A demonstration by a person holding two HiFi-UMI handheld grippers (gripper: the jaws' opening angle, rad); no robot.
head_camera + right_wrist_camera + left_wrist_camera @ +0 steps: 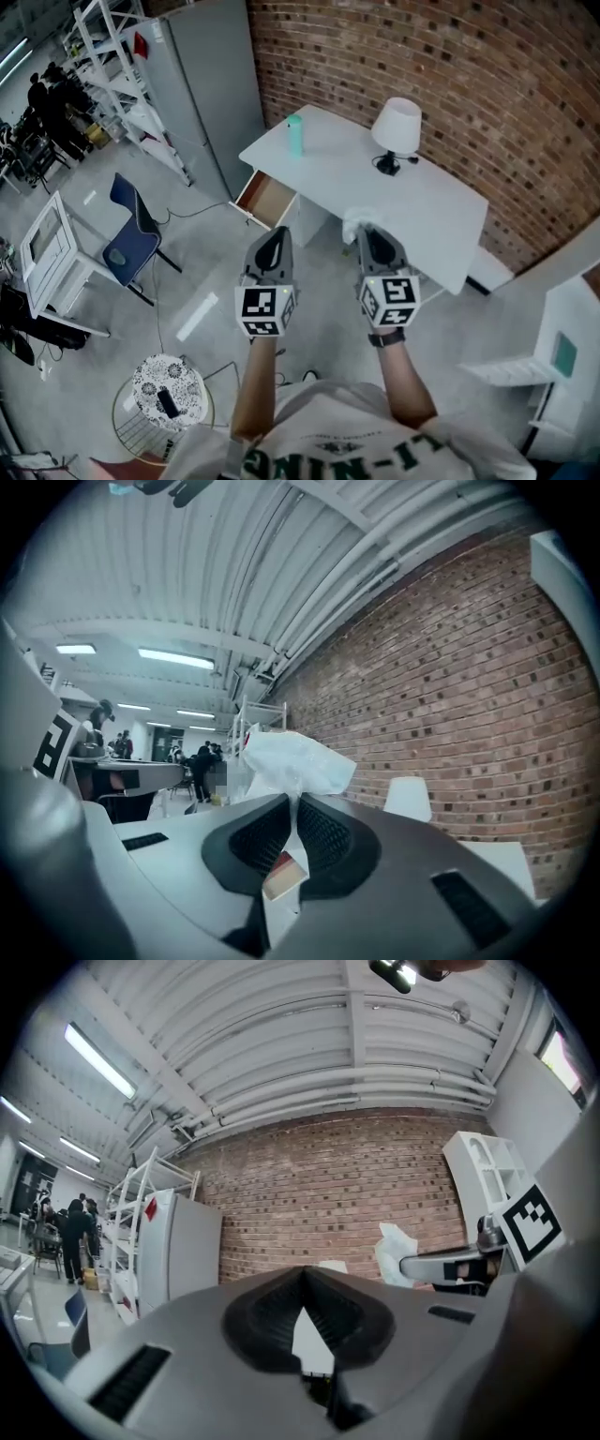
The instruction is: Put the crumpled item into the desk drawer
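Observation:
My right gripper [368, 232] is shut on the crumpled white item [355, 221], held in the air over the near edge of the white desk [441, 225]. In the right gripper view the crumpled item [292, 759] bulges out above the pinched jaw tips of the right gripper [294, 803]. The desk drawer [265, 199] stands pulled open at the desk's left end, its wooden inside showing. My left gripper [273, 236] hovers right of the drawer, shut and holding nothing. The left gripper [302, 1275] sees the crumpled item [395, 1252] off to its right.
On the desk stand a white lamp [397, 131] and a teal bottle [294, 136]. A blue chair [129, 236] and a white side table [52, 251] are on the floor at left, a patterned round stool [169, 389] below them. A white shelf unit [553, 361] stands at right.

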